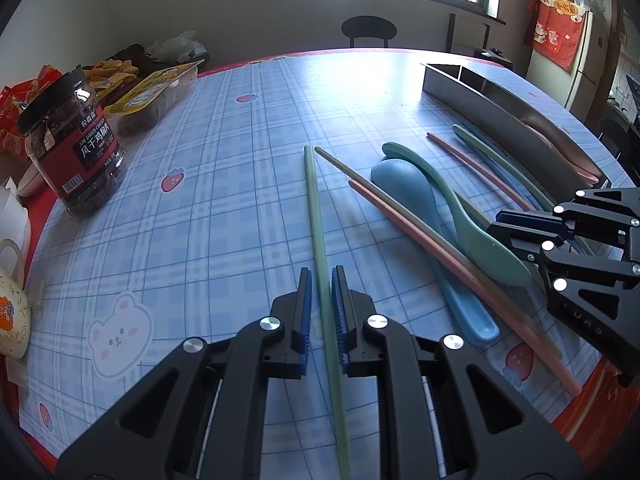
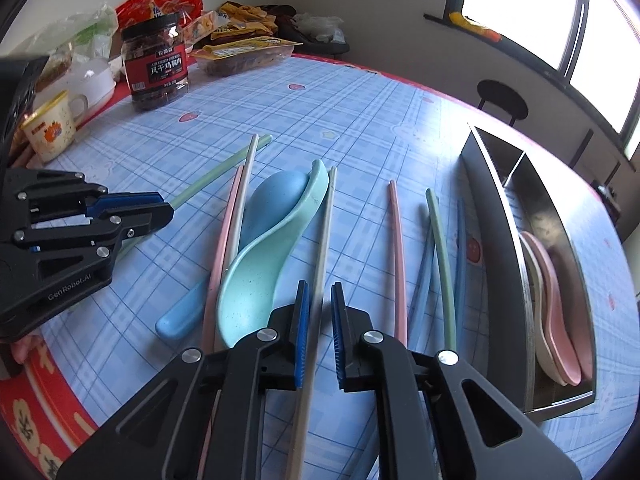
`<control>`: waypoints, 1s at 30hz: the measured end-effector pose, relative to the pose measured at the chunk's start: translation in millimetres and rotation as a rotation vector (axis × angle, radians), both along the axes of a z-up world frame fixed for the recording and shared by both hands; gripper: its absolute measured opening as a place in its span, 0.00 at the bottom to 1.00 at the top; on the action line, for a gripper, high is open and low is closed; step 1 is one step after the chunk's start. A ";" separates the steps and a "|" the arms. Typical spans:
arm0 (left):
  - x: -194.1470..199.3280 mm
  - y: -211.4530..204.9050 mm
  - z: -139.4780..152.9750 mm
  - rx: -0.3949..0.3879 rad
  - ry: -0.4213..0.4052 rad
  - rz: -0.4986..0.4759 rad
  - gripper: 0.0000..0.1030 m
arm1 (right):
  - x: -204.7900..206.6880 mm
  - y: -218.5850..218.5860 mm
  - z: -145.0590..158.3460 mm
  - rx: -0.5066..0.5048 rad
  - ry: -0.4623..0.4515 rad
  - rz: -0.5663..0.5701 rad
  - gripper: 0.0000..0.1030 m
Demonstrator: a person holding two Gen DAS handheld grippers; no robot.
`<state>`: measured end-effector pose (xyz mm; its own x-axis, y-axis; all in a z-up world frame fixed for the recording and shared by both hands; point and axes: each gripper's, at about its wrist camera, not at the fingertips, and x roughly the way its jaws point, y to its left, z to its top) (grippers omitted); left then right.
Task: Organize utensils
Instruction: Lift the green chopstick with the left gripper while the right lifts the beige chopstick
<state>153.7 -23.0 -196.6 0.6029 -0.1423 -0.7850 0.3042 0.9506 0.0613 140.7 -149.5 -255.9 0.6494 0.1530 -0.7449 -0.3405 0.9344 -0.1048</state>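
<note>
1. Left tongs [image 1: 320, 312], nearest in the left wrist view, are closed on the green chopstick [image 1: 316, 216]. It runs straight forward between the blue pads, its far end over the checked counter [image 1: 224, 168].
2. To do this step well, I think the stick must stay level and be carried toward the metal organizer [image 1: 496, 108] without sweeping the blue spoon [image 1: 404, 188] or the green spoon [image 1: 468, 224] beside it.
3. Right tongs [image 1: 520, 232] show at the right edge of this view, near the green spoon.
4. Right tongs [image 2: 320, 320], in the right wrist view, are nearly shut around a beige chopstick [image 2: 326, 232]; it lies against the left pad, so I judge it gripped.
5. Pink spoons [image 2: 556, 300] already lie in the organizer [image 2: 500, 220], to the right of these tongs. Loose chopsticks [image 2: 440, 240] lie between.
</note>
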 end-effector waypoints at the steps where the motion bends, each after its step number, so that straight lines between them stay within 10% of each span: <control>1: 0.1 -0.5 0.0 0.003 -0.001 0.000 0.14 | -0.4 0.5 0.0 -0.003 -0.002 0.005 0.08; 30: -22.4 55.3 26.8 -0.234 -0.148 0.154 0.10 | -17.6 -28.6 15.3 0.148 -0.114 -0.047 0.06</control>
